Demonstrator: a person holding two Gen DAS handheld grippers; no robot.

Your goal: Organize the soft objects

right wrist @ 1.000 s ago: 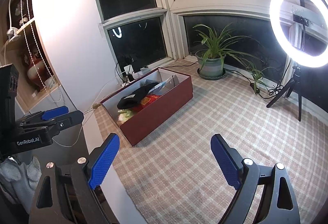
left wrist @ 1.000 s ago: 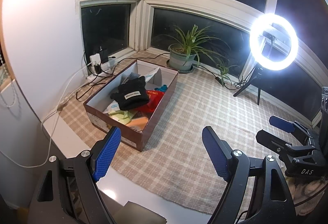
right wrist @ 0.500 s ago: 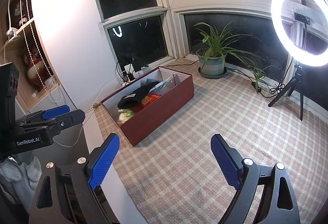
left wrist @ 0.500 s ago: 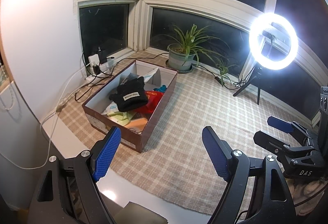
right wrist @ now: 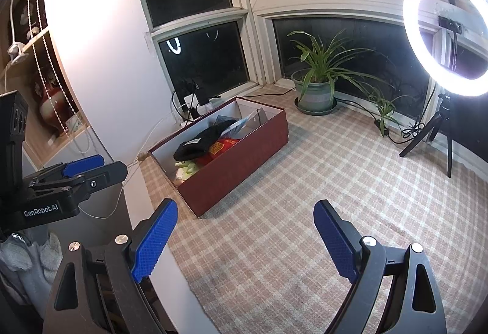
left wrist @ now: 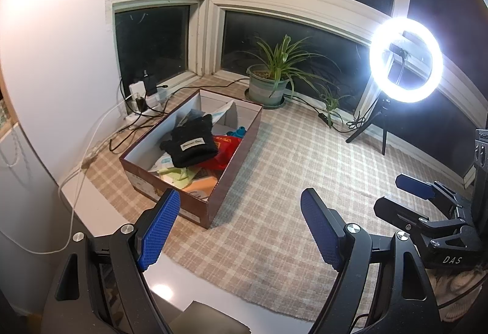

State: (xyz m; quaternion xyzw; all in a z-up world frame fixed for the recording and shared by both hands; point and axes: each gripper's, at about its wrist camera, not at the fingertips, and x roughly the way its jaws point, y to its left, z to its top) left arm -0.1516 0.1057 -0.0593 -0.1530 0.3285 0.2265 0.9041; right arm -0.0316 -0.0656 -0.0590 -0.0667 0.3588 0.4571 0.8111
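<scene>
On the checked cloth (left wrist: 274, 181), left side: a brown box (left wrist: 231, 178) is filled with soft things, a black hat (left wrist: 192, 144) on top | left gripper (left wrist: 238, 227) is held wide open, nothing gripped | right gripper (right wrist: 244, 239) is held wide open, nothing gripped.

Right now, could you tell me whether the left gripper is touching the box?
Apart. The right wrist view shows the left gripper held off to the side, with cloth and table edge visible between it and the box.
</scene>
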